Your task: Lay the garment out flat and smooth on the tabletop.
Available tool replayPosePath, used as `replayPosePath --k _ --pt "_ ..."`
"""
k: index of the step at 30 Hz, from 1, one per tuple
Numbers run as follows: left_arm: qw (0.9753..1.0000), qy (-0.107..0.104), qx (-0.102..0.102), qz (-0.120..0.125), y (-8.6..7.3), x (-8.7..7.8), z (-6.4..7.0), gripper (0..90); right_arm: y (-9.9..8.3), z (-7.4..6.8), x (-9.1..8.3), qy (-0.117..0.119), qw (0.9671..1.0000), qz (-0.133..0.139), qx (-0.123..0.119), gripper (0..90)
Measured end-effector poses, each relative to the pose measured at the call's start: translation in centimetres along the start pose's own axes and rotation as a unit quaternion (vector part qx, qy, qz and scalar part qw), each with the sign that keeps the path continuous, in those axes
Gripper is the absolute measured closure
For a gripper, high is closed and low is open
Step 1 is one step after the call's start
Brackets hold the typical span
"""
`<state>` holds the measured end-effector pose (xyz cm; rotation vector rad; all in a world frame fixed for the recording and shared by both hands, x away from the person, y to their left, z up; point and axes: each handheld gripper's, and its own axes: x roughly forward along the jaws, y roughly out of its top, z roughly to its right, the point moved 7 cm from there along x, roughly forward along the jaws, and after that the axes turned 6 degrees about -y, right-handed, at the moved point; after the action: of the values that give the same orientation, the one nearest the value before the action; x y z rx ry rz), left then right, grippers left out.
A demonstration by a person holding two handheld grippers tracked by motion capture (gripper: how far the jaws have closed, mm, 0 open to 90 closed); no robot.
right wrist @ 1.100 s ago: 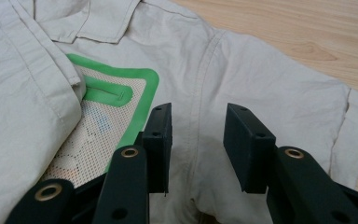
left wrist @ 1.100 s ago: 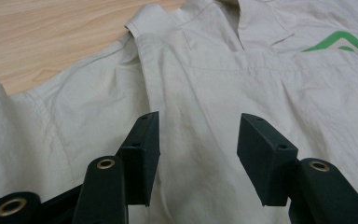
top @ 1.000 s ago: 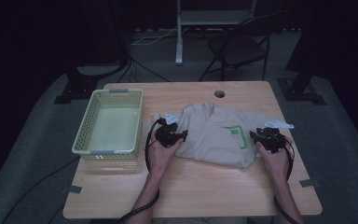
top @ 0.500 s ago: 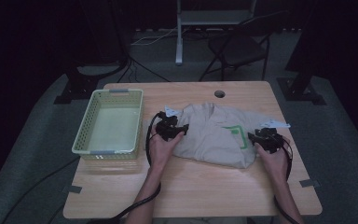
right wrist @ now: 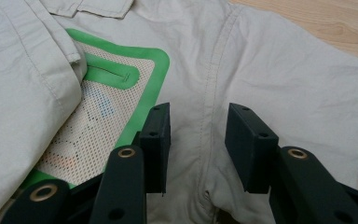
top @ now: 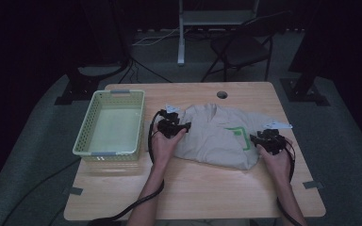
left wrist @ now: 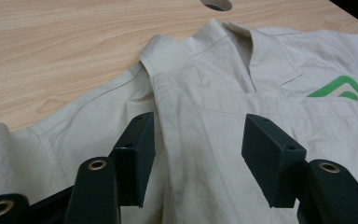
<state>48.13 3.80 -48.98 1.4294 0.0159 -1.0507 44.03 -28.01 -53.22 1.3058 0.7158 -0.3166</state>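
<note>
A light wooden table with a round cable hole near its far edge stands on a grey floor in a dim room; I see a dark folding chair and a pale metal stand beyond the far edge, and strips of grey tape at the near corners.

A folded beige cotton shirt with a green-edged mesh patch lies flat on the middle of the table, its collar toward the far side. A pale green perforated plastic basket sits at the left of the table, just beside the shirt's left edge but apart from it; its near and left walls lie close to the table's left edge.

My left gripper is over the shirt's left part, near the collar and a folded seam; its jaws are spread with the cloth running between them, and I cannot tell whether they touch it. In the high view it sits between the basket and the shirt.

My right gripper is at the shirt's right part, beside the mesh patch, jaws parted on either side of a sleeve seam, nothing pinched. In the high view it lies near the table's right edge.

Bare wood is open along the near side of the table and behind the shirt on the far side; the right margin is narrow.
</note>
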Motion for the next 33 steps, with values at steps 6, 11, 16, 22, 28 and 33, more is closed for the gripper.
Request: replayPosePath --k 6,11,16,22,28,33 --pt "1.0000 0.001 -0.007 -0.005 0.1 0.2 -0.6 44.3 0.0 0.1 0.0 0.003 1.0000 -0.001 0.005 59.1" --pt "0.9998 -0.002 -0.017 -0.011 0.0 0.5 -1.1 44.0 0.0 0.1 0.0 0.004 1.0000 -0.001 0.007 59.0" --pt "0.9995 -0.010 -0.026 -0.017 0.2 1.1 -1.3 43.8 0.0 0.1 0.0 0.002 1.0000 -0.001 0.006 59.0" --pt "0.9992 -0.011 -0.032 -0.020 0.4 1.4 -1.7 43.8 0.0 0.0 0.0 0.001 1.0000 -0.001 0.006 59.0" --pt "0.9992 -0.014 -0.031 -0.023 0.7 1.9 -1.4 44.3 0.0 0.0 0.0 0.000 1.0000 -0.001 0.007 58.9" --pt "0.9991 -0.013 -0.030 -0.028 0.7 2.5 -1.3 47.0 0.0 0.0 0.0 0.000 1.0000 -0.001 0.007 58.9"
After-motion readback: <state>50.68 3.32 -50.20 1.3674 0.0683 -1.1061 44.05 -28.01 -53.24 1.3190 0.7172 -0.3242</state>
